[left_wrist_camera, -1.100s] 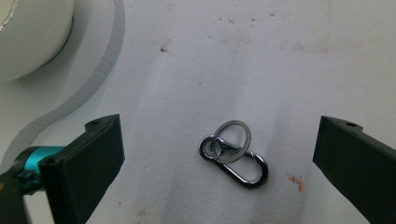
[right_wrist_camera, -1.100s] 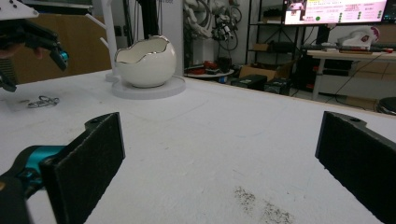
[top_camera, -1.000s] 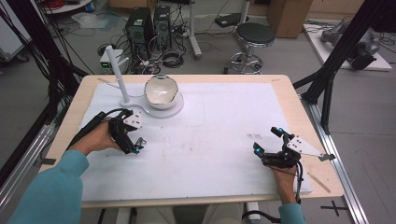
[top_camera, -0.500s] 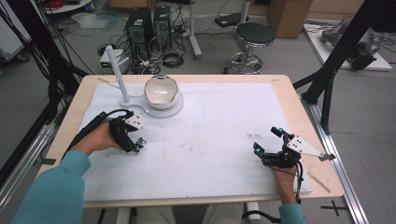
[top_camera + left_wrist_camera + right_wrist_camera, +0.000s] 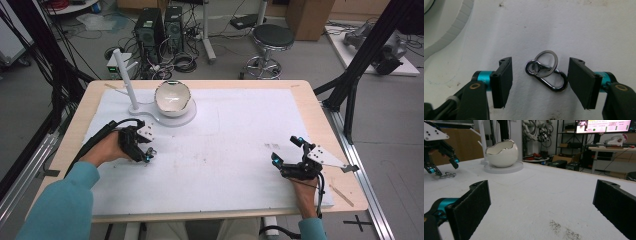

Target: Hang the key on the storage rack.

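I'm scanning for anything legible and coming up short. There's a monitor (image 5: 602,125) glowing at the back of the room, with rows of characters on a pale band, but they're too small and blurred for me to read. On the floor by the table I spot a black cross mark (image 5: 361,221). I make out no readable words or numbers.

A small polished dark-metal snap-hook clip (image 5: 547,77) lies flat on the white table cover, a thin silver steel split ring (image 5: 546,63) threaded through its narrow end and resting over it. Both lie near the white egg-shaped bowl (image 5: 173,98), just off its round base.
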Motion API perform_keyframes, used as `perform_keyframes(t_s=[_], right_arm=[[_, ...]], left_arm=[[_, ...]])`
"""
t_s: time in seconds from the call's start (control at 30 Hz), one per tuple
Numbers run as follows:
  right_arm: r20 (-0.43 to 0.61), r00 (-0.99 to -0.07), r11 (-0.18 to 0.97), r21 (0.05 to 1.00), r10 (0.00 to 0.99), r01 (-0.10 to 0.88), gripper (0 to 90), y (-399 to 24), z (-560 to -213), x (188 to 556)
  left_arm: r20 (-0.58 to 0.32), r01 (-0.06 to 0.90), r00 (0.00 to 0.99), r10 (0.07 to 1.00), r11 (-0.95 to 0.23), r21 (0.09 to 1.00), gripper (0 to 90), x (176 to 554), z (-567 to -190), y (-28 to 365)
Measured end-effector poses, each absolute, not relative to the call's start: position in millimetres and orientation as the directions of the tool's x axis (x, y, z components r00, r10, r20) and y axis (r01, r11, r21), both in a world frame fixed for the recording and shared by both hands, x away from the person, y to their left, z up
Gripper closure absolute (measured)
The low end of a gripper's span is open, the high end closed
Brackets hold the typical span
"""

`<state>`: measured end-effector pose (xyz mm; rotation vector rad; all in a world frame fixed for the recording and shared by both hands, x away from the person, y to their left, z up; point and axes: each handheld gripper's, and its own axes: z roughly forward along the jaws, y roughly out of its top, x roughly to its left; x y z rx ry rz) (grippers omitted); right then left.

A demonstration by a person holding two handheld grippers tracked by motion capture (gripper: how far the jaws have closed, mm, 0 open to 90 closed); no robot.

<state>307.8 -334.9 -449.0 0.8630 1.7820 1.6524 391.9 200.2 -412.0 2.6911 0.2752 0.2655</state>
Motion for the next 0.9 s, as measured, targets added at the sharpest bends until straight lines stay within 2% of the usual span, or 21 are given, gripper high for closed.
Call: perform_keyframes(t_s=[0.33,0.9], right_arm=[[0.027,-0.639,0.036,0.996,0.769,0.085,0.6,-335.0,-449.0,307.8],[0.025,-0.639,0.037,0.996,0.769,0.083,0.6,-335.1,-449.0,307.8]], left_arm=[[0.156,0.124,0.967,0.201,-0.908,0.400,50.5,390.5,-412.8,198.4],[0.153,0.140,0.965,0.214,-0.911,0.389,71.5,391.8,-411.4,198.8]])
